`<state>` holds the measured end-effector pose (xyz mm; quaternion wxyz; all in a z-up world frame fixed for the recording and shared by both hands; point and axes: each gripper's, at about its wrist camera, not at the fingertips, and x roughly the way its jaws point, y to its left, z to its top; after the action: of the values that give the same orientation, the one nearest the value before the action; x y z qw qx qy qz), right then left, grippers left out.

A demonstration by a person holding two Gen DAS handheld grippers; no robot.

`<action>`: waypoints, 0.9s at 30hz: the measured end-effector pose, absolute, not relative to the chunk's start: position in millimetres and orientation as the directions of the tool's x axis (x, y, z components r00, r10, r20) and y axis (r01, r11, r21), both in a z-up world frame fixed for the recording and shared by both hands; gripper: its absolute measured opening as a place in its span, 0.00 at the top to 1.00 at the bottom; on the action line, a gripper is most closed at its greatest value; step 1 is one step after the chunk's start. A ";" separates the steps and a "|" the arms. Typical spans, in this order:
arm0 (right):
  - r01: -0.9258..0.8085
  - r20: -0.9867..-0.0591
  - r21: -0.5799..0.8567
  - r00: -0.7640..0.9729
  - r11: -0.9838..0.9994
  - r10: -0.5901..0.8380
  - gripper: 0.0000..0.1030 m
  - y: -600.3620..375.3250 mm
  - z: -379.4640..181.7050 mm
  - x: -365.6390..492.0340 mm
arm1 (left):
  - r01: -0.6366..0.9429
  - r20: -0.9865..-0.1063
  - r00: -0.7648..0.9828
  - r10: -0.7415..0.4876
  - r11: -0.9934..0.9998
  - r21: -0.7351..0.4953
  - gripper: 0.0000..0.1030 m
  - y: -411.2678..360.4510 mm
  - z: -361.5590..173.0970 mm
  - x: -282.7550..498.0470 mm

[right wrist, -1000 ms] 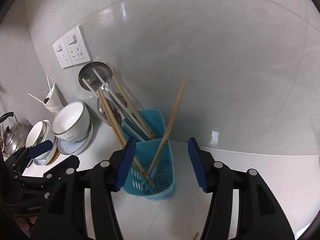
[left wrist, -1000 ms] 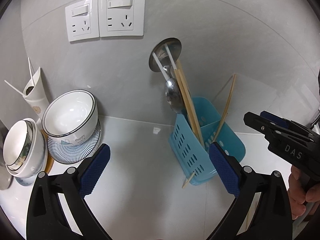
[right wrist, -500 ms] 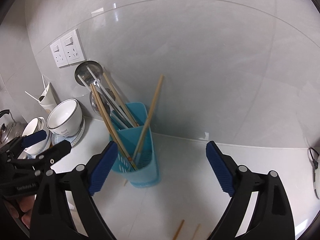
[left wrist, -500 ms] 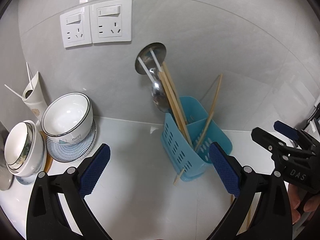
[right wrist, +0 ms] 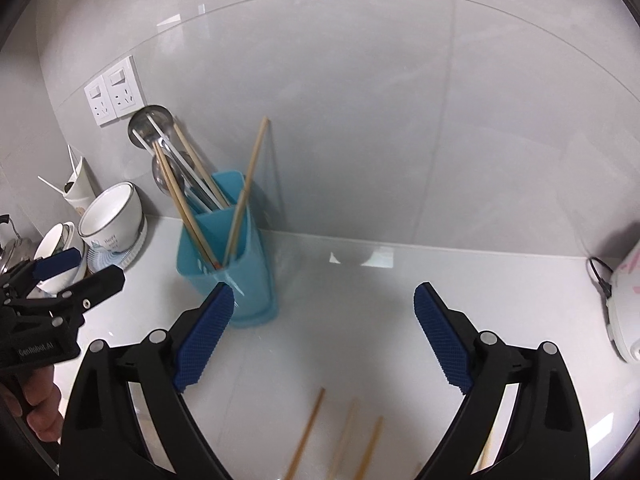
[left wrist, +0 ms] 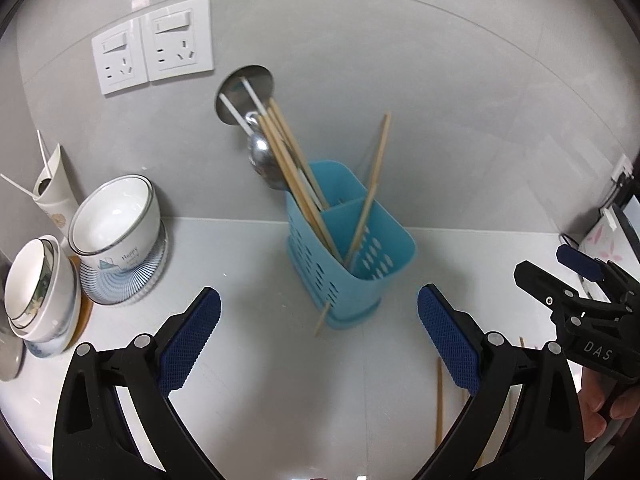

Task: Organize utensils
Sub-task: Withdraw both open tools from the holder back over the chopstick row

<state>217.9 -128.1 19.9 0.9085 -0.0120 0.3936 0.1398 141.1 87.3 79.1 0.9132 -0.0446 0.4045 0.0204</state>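
Blue perforated utensil caddy (left wrist: 352, 248) upright on white counter (left wrist: 256, 352) by the wall, holding a steel ladle (left wrist: 262, 156), white-handled utensils and bamboo chopsticks (left wrist: 296, 180); one chopstick (left wrist: 374, 188) leans alone in the near compartment. Over the last second both claws have backed away from the caddy, so it sits farther off in both views. Left claw (left wrist: 318, 340) released, nothing between its pads. Right claw (right wrist: 322, 338) also spread wide and empty, now above loose chopsticks (right wrist: 308, 436) lying on the counter. Judgement: last deposit finished; those strays are next. Writing: "DAS" on right claw body, "GenRobot.AI" on left, "Happy" on the ceramic bowl (left wrist: 116, 220).
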 end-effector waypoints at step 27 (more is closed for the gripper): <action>-0.122 -0.868 0.061 0.484 0.991 0.113 0.15 -224.8 -52.3 128.7 | 0.062 -0.894 0.433 -0.115 0.993 -0.098 0.06 1.8 -6.8 98.7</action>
<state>128.7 -224.8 -52.3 0.8614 -0.0044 0.5032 0.0684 98.7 1.8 -6.8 0.8460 -0.0254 0.5301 -0.0523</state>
